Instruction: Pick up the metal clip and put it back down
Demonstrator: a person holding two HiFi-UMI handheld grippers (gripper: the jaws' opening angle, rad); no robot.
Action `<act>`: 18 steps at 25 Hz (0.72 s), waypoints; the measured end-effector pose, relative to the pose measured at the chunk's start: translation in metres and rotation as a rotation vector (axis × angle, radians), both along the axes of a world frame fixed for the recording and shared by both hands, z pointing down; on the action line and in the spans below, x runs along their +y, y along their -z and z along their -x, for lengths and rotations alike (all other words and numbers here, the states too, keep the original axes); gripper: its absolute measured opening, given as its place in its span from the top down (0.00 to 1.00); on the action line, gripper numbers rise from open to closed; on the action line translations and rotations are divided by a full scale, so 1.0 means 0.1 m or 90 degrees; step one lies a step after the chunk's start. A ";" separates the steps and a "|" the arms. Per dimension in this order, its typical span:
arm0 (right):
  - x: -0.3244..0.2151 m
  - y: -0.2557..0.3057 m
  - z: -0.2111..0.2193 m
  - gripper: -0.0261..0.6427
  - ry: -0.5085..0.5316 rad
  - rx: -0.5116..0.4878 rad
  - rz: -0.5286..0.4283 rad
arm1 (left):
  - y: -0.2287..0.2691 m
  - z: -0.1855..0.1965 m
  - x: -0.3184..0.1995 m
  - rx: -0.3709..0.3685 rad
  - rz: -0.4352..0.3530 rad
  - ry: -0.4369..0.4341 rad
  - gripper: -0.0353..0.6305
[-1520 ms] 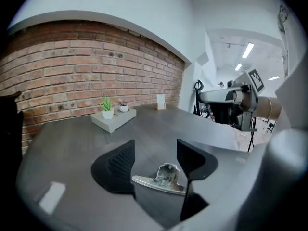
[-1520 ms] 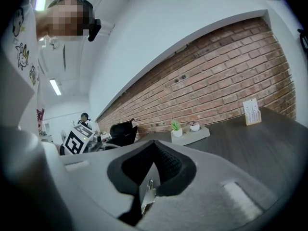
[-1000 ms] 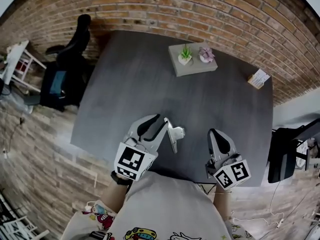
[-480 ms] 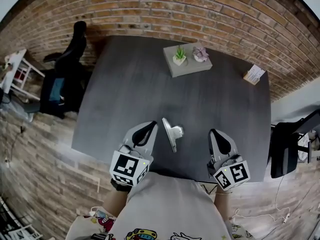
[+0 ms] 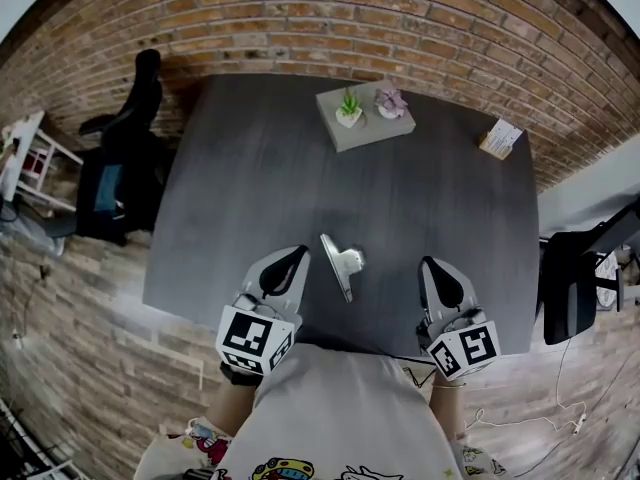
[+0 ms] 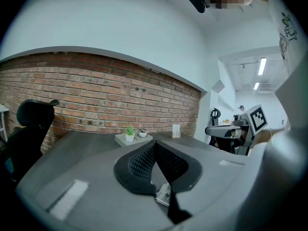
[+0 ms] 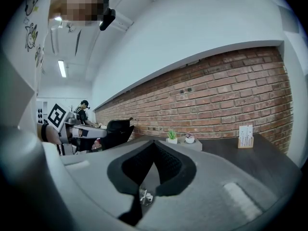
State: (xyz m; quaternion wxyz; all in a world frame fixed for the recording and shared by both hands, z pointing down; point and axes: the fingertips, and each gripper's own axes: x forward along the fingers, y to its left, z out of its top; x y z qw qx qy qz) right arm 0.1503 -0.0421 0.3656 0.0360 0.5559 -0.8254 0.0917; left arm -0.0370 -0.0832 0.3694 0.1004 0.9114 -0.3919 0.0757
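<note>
Left tool [image 5: 292,256] (closed) beside clip [image 5: 340,265] near table edge [image 5: 195,298].

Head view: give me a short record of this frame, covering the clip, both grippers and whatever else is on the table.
clip: silver metal clip lying on the dark grey table, held by neither gripper
left gripper: shut, empty, left of the clip
right gripper: shut, empty, right of the clip
far edge: grey tray with two potted plants; small card stand
</note>
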 end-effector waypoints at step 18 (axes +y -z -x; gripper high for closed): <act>0.03 0.00 -0.02 0.96 -0.014 -0.013 0.013 | -0.05 0.02 0.01 -0.003 0.004 -0.009 0.93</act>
